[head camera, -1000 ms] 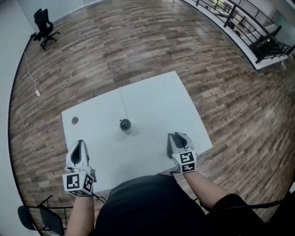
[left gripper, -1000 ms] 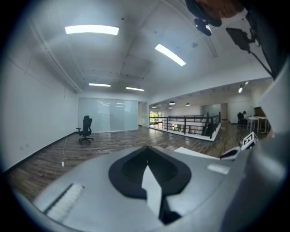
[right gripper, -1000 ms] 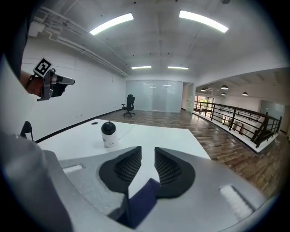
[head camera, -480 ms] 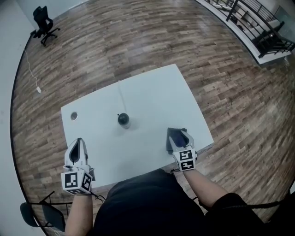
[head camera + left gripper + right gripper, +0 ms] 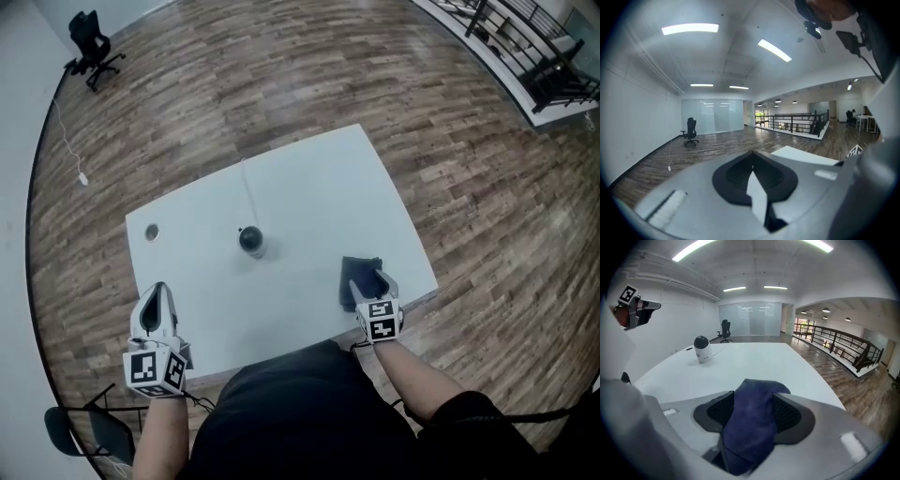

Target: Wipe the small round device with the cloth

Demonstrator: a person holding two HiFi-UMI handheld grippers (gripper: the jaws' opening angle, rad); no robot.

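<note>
The small round device (image 5: 251,240), a black dome on a white base, stands upright mid-table; in the right gripper view the device (image 5: 702,348) is far ahead to the left. The dark blue cloth (image 5: 361,270) lies bunched on the white table (image 5: 309,187) near its front right corner. My right gripper (image 5: 370,284) is low over it, and its jaws have just been opening. The cloth (image 5: 752,423) still sits between the spread jaws of the right gripper (image 5: 754,401). My left gripper (image 5: 156,309) hovers at the table's front left, its jaws (image 5: 752,171) closed on nothing.
A thin cable (image 5: 247,192) runs from the device to the far table edge. A round grommet hole (image 5: 152,232) sits at the table's left. Wooden floor surrounds the table, with an office chair (image 5: 91,42) far left and a railing (image 5: 553,56) far right.
The right gripper has sunk toward the table with the cloth, and its jaws have spread apart. The cloth now rests on the tabletop. The left gripper has stayed in place.
</note>
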